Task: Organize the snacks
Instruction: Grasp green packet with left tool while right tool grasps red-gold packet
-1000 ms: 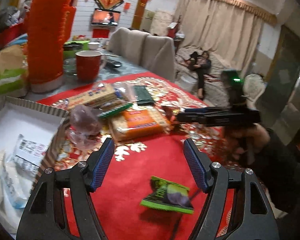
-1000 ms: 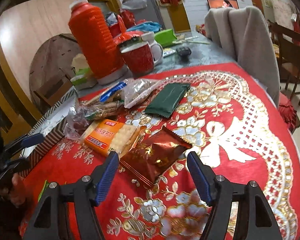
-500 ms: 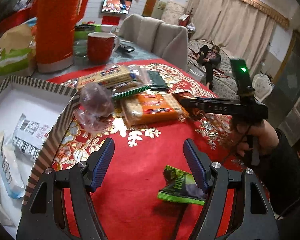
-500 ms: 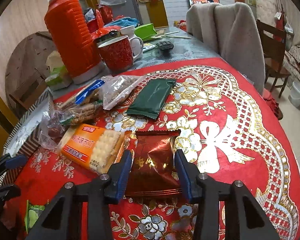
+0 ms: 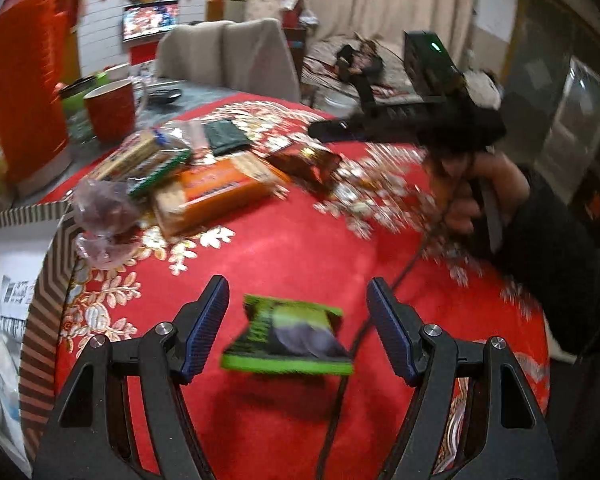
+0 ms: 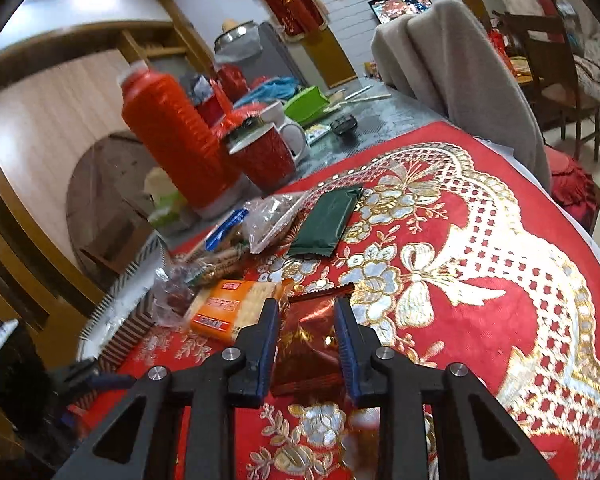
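Since a second ago our right gripper [image 6: 307,332] has been closing onto the crinkly dark-red foil snack packet [image 6: 312,340], our left gripper [image 5: 296,328] gapes around the green-and-purple sachet [image 5: 288,340], most snacks still unboxed.

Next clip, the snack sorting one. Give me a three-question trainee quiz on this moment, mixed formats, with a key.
1. True or false: the left gripper is shut on the green packet.
2. Which packet sits between the right gripper's pads? A) dark green packet B) shiny red packet C) orange cracker pack
3. Fill in: the red mug stands beside the tall red ____.

Key: 1 false, its jaws stand apart from the packet. 2 B; the jaws have just been closing on it. 3 thermos.
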A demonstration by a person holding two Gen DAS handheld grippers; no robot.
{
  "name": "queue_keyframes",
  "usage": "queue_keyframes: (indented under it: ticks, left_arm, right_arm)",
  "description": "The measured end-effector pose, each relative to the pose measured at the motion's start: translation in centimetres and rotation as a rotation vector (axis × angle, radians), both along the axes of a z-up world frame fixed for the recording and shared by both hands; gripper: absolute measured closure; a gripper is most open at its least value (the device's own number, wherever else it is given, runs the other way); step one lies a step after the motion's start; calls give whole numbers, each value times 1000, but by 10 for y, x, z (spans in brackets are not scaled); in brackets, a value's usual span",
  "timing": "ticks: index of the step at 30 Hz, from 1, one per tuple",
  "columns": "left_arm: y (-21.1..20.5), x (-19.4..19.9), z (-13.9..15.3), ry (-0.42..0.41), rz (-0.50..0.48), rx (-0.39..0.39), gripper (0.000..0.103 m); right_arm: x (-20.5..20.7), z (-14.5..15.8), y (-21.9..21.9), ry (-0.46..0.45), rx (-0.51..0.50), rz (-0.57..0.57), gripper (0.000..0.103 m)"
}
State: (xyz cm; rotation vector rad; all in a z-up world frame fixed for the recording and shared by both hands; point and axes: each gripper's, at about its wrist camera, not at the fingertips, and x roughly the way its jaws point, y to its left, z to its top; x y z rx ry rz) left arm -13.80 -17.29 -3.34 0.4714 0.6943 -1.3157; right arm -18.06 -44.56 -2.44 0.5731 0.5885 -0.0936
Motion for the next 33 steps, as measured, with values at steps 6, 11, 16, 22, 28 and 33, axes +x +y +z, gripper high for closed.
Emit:
queue_keyframes:
  ticks: [6,11,16,22,28,33]
  left_arm:
    - [0,9,-6,19,30,26,31]
    - [1,20,-12,59,66,52,31]
    - [2,22,-14,75,72,64,31]
    - [0,31,-20,103,96,93,31]
    - [1,31,-20,95,96,94,31]
    - [0,30,-20,106,93,87,31]
  right_arm:
    - [3,6,11,30,-104,-37,56]
    - [18,6,31,107,-223,3,50]
    - [40,-6,44,264,-330,-2,50]
    - [45,-11,44,301,-354,6,56]
    - [47,-11,50,312,-388,12,59]
    - [45,-11,44,307,-355,1,59]
